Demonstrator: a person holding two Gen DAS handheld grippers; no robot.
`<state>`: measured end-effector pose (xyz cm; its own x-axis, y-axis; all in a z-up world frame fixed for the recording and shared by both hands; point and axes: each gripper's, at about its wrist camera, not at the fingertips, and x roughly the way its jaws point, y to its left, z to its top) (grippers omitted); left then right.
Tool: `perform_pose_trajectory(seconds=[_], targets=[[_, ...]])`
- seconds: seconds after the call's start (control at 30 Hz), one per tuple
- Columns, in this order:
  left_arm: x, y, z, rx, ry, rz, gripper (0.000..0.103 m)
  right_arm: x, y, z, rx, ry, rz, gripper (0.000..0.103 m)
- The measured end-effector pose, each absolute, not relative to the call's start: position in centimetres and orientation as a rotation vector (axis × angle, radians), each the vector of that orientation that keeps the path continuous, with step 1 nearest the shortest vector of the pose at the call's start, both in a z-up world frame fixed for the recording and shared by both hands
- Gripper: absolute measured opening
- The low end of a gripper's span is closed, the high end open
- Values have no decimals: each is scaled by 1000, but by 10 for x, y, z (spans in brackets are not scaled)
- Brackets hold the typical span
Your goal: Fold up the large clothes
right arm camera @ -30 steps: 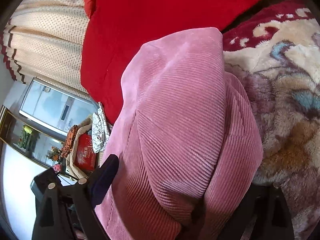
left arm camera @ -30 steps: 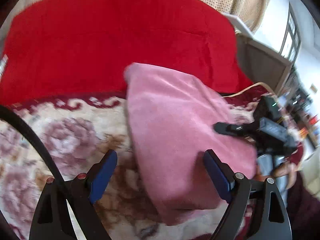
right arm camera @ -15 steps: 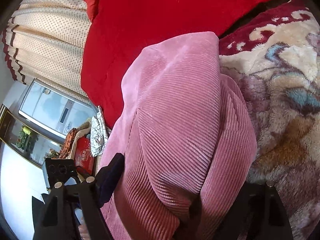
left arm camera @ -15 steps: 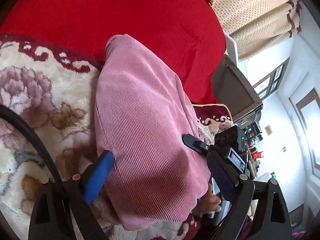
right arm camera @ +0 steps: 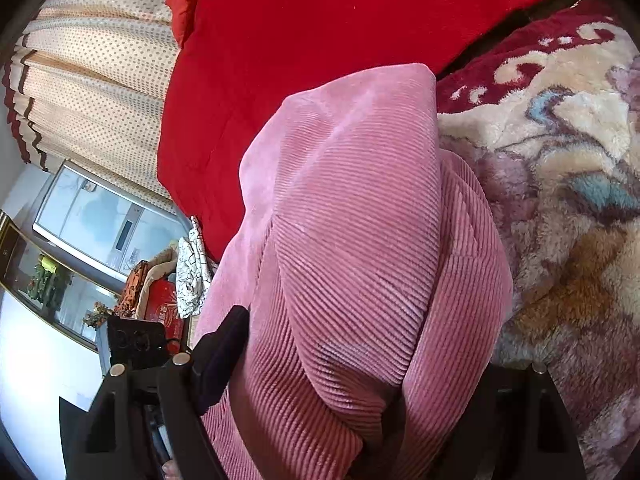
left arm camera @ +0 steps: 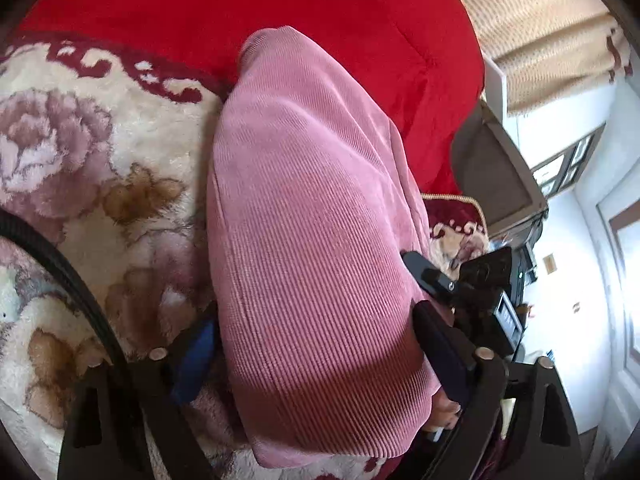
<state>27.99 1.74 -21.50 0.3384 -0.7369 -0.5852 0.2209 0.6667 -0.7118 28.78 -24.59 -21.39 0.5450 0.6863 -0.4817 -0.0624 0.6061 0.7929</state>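
The folded pink garment [left arm camera: 312, 240] lies on the flowered blanket [left arm camera: 100, 152] of the bed, its far end against the red quilt [left arm camera: 280, 4]. The left tool [left arm camera: 316, 344] straddles the near end of the bundle; its jaws are closing, blue pads beside the cloth on either side, and I cannot tell whether they press it yet. The right tool [right arm camera: 360, 364] sits wide across the other side of the bundle, cloth bulging between its fingers, one finger buried under the fold. Dotted curtains [right arm camera: 92, 80] hang behind.
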Motion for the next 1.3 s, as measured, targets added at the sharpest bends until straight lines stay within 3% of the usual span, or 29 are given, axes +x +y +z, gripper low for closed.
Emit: perform_pose_trajectory(seconds=[0.2, 0.37, 0.5, 1.3], targets=[[272, 18, -205, -503, 977, -658, 71, 286, -240, -204, 772, 871, 474, 77], [265, 22, -191, -452, 914, -637, 65, 277, -224, -181, 648, 816, 452, 72], [258, 26, -175, -416, 859, -604, 64, 271, -216, -168, 636, 790, 487, 69], [199, 86, -123, -364, 676, -462, 64, 233, -139, -115, 494, 658, 623, 68]])
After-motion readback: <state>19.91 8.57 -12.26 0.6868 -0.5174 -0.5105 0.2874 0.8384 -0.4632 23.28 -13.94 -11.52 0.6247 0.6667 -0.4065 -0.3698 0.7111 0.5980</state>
